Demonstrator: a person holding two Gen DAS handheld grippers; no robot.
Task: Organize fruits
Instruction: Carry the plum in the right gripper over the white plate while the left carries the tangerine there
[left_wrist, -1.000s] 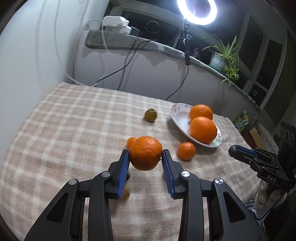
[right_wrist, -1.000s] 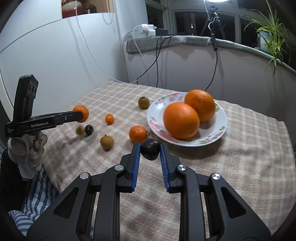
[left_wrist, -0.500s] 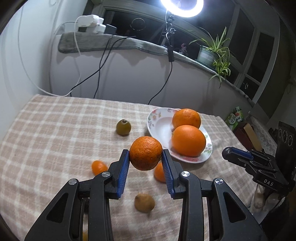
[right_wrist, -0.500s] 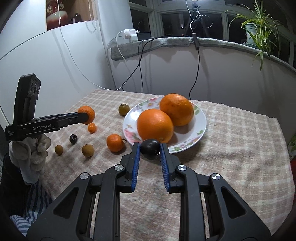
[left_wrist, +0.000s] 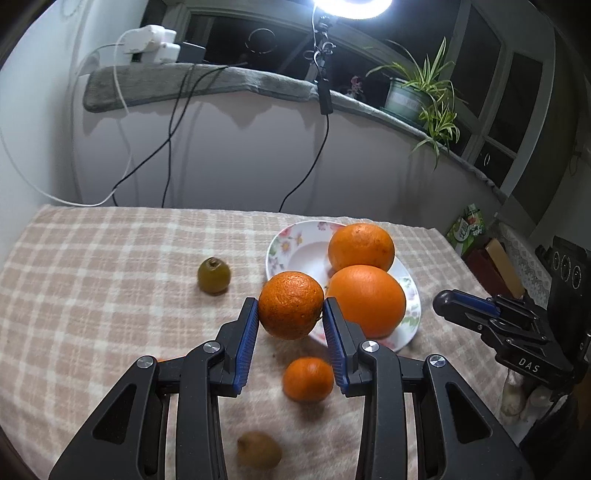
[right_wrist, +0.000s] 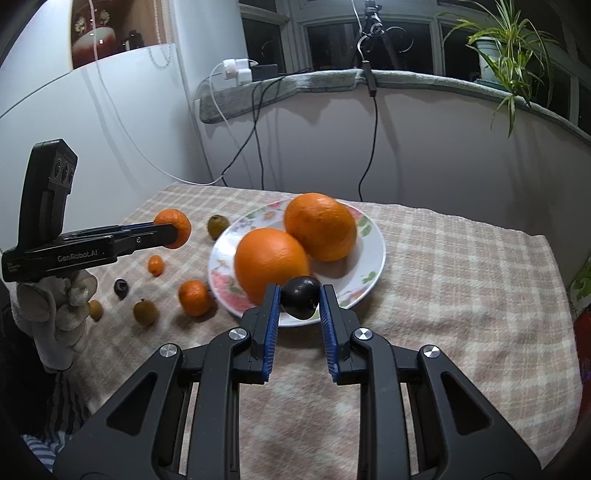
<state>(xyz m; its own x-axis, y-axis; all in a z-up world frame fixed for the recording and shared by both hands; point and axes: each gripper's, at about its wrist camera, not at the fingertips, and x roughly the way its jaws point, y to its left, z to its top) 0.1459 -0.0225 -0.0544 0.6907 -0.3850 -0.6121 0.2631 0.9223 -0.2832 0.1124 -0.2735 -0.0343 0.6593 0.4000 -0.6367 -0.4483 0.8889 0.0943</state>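
Left wrist view, hidden: left gripper (left_wrist: 291, 312) bodies cover the near cloth; a sliver of orange fruit (left_wrist: 168, 358) shows by the left finger, otherwise concealed. Brown fruit (left_wrist: 258, 448) at the bottom is blurred, kind uncertain.
Left wrist view, grip: jaws closed partway on a mandarin (left_wrist: 291, 305), both blue pads touching its sides, fruit held clear of the cloth.
Left wrist view, change: against half a second ago the floral plate (left_wrist: 295, 251) sits nearer and the mandarin now overlaps its near rim; the grip is unchanged.
Left wrist view, surfaces: mandarin skin pitted; two large oranges (left_wrist: 365, 299) on the plate smoother; green-brown fruit (left_wrist: 213, 275) with dried calyx lies left of the plate; small tangerine (left_wrist: 308, 379) lies on the checked fleece cloth (left_wrist: 92, 280) near the plate's front edge.
Right wrist view, hidden: right gripper (right_wrist: 298, 301) hides the plate's (right_wrist: 373, 236) front rim. Whether the fruit hangs over plate or cloth, cannot tell.
Right wrist view, grip: jaws narrowly set, clamped on a dark plum (right_wrist: 300, 291), glossy and oval.
Right wrist view, change: plate and oranges (right_wrist: 271, 264) loom closer than before; the left gripper (right_wrist: 173, 230) has carried its mandarin (right_wrist: 173, 226) nearer the plate.
Right wrist view, loose fruit: tangerine (right_wrist: 194, 297), kumquat (right_wrist: 155, 265), dark fruit (right_wrist: 121, 287), two brown fruits (right_wrist: 145, 312) on the cloth (right_wrist: 461, 280), left of the plate.
Right wrist view, holder: gloved hand (right_wrist: 55, 310), knit fabric.
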